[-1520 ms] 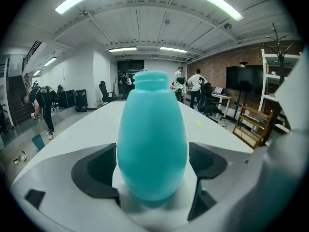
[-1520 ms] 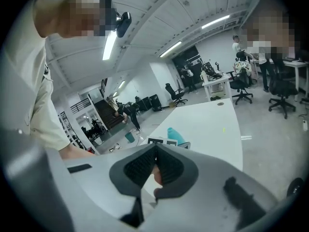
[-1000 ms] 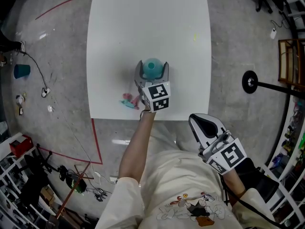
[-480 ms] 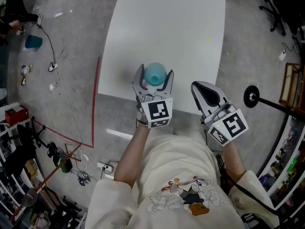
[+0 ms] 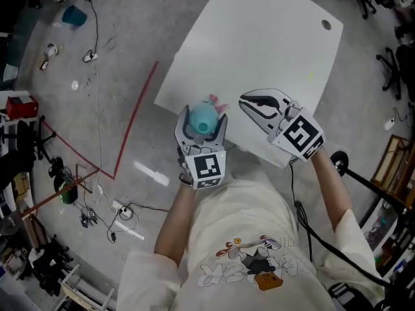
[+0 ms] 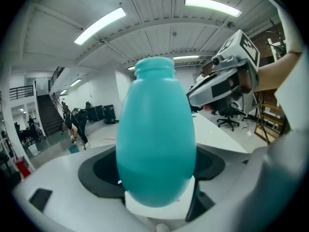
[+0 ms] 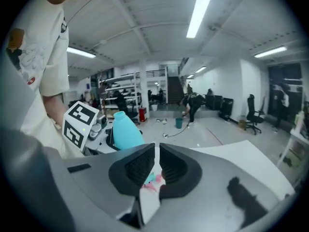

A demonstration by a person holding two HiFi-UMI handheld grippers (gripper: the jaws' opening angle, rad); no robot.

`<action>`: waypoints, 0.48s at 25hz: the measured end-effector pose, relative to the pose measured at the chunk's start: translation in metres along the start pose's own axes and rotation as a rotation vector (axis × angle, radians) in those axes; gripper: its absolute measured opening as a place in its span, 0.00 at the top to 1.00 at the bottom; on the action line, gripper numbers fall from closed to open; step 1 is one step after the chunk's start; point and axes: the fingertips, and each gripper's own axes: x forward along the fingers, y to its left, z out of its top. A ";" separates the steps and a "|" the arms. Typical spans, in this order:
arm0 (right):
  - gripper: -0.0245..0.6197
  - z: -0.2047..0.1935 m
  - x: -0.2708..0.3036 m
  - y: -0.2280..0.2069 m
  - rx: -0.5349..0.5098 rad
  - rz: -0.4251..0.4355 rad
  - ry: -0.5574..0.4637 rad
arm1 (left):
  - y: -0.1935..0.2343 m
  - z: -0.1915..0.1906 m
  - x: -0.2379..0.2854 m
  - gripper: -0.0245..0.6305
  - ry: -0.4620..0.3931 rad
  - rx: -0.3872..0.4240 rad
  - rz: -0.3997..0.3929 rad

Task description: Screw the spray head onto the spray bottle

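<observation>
Left gripper view: spray bottle clamped in left gripper.

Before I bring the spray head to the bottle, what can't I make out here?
Spray head: head view, mostly behind the bottle; right gripper view, only a sliver past the shut right hand-held gripper.
Bottle's base: left gripper view, hidden by the left hand-held gripper.
</observation>
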 end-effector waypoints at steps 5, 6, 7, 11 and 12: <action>0.84 -0.014 0.064 0.020 -0.211 0.233 0.159 | 0.019 -0.020 -0.016 0.33 0.041 -0.037 0.040; 0.80 -0.021 0.078 0.022 -0.229 0.269 0.193 | 0.021 -0.025 -0.018 0.33 0.056 -0.045 0.035; 0.78 -0.028 0.093 0.023 -0.244 0.299 0.227 | 0.023 -0.030 -0.021 0.33 0.070 -0.052 0.027; 0.77 -0.057 0.135 0.022 -0.372 0.394 0.378 | 0.026 -0.038 -0.024 0.33 0.098 -0.049 0.012; 0.77 -0.067 0.142 0.023 -0.435 0.419 0.430 | 0.026 -0.042 -0.024 0.33 0.105 -0.044 0.013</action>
